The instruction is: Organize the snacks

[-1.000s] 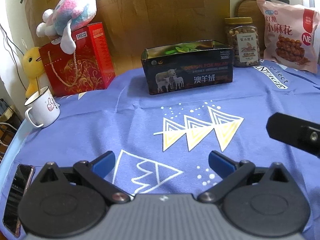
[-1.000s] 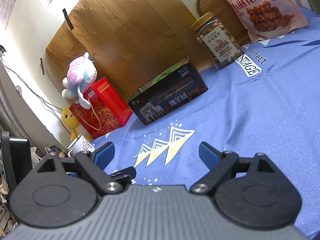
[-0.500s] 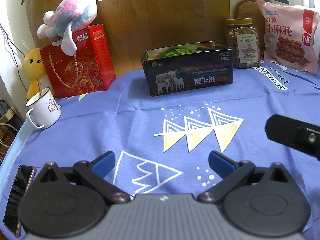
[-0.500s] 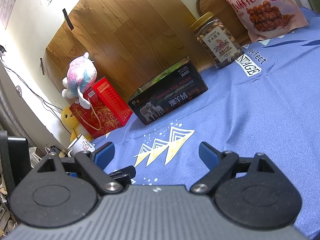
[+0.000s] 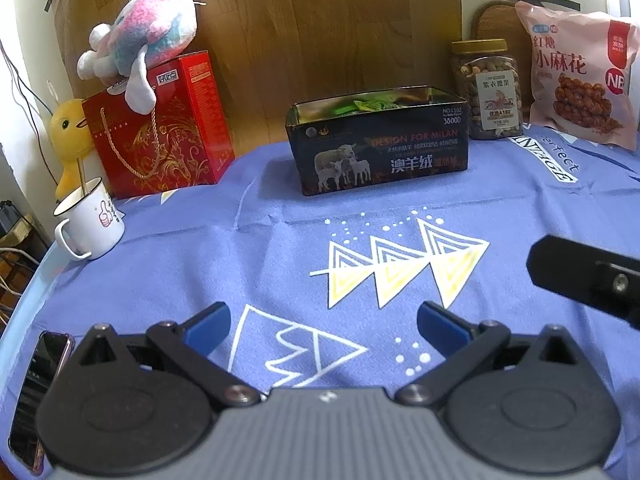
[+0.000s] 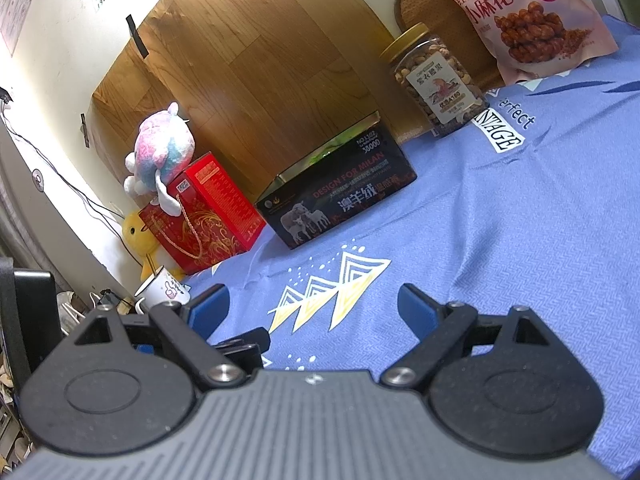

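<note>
A black open tin box (image 5: 380, 144) with sheep on its side stands at the back of the blue cloth, with green snack packets (image 5: 368, 105) inside; it also shows in the right wrist view (image 6: 336, 196). A jar of nuts (image 5: 486, 88) (image 6: 436, 80) and a pink snack bag (image 5: 580, 76) (image 6: 524, 16) stand to its right. My left gripper (image 5: 322, 324) is open and empty, low over the cloth, well in front of the box. My right gripper (image 6: 314, 306) is open and empty; part of it shows at the left wrist view's right edge (image 5: 588, 276).
A red gift box (image 5: 160, 128) with a plush toy (image 5: 140, 44) on top stands back left, a yellow duck (image 5: 68, 136) and white mug (image 5: 90, 220) beside it. A phone (image 5: 38, 392) lies at the front left edge. A wooden board (image 5: 320, 20) backs the table.
The left wrist view has shifted slightly; the box and jar sit a little lower and nearer. The right gripper has barely moved. Both stay open.
</note>
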`<state>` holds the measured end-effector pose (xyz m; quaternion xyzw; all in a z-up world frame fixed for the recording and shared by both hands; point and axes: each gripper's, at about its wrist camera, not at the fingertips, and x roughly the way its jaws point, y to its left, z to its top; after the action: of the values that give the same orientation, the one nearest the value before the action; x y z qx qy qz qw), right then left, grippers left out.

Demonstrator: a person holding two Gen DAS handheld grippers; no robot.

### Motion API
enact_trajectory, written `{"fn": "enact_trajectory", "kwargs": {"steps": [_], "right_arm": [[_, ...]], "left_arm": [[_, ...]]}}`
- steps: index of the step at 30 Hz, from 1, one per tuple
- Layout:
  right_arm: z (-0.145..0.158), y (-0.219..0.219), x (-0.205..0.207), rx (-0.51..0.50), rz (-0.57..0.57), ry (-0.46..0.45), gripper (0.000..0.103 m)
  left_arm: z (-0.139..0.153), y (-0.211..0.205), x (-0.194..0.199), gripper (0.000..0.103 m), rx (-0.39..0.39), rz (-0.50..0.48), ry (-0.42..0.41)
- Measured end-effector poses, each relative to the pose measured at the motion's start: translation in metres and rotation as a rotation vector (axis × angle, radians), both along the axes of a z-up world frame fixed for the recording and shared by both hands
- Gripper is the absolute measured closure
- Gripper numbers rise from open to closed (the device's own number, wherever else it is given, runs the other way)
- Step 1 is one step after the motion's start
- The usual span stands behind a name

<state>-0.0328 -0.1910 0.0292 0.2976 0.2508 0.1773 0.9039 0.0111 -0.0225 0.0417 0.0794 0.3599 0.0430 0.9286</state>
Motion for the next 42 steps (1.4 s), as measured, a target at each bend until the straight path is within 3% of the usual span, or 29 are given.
{"fn": "enact_trajectory", "kwargs": {"steps": [42], "right_arm": [[-0.0021,-0.002,0.0018,-0.003,0.01,0.005,0.01]], "left_arm": [[-0.0029,0.0011,0.001,0.0,-0.004,0.01,0.008]]}}
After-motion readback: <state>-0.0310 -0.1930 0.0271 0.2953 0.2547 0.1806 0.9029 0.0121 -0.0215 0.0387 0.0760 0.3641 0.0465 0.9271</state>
